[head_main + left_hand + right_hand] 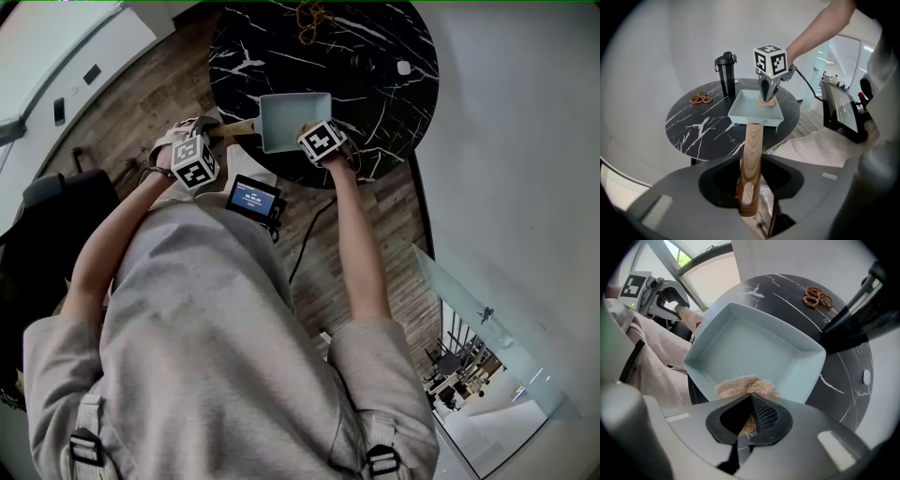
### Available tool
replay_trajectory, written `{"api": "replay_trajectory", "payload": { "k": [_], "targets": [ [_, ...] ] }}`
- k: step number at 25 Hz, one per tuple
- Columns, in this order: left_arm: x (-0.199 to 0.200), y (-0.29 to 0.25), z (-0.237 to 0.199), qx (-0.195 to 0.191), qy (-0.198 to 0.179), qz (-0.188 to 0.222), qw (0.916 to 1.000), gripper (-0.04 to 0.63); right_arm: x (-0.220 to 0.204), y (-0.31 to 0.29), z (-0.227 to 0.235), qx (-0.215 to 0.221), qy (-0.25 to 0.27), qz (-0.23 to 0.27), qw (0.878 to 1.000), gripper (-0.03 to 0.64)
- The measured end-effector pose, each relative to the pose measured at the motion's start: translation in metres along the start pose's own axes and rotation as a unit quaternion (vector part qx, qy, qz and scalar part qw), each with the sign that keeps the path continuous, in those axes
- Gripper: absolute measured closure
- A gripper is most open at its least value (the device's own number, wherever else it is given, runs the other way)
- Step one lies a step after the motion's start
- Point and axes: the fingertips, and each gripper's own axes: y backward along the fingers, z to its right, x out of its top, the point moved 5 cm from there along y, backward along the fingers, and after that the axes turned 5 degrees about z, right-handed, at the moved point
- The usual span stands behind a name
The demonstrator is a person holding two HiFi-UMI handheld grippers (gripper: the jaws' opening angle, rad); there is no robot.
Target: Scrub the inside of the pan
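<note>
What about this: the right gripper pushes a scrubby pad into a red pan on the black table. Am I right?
Not quite. The pan isn't red, it's pale blue, as the right gripper view shows. The rest holds: the right gripper pushes the scrubby pad into it on the black table.

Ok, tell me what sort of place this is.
Likely an office or lounge area, not a kitchen: a round black marble table on a wood plank floor, with a glass partition and desks and chairs beyond it.
</note>
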Motion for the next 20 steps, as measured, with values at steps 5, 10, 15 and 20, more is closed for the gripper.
{"api": "replay_trajectory", "payload": {
  "k": [5, 10, 15, 20],
  "targets": [
    [0.0, -0.001, 0.0, 0.0, 0.003, -0.001, 1.0, 0.453, 0.005, 0.0, -0.011, 0.013, 0.009, 0.003, 1.0, 0.603],
    [0.0, 0.0, 0.0, -0.001, 0.004, -0.004, 1.0, 0.453, 0.014, -0.002, -0.023, 0.024, 0.002, 0.017, 1.0, 0.603],
    [0.0, -0.001, 0.0, 0.001, 0.005, -0.005, 1.0, 0.453, 0.029, -0.006, -0.041, 0.045, 0.014, 0.033, 0.998, 0.603],
    [0.0, -0.001, 0.001, 0.0, 0.006, -0.006, 1.0, 0.452, 0.039, -0.007, -0.056, 0.056, 0.022, 0.038, 0.997, 0.603]
  ]
}}
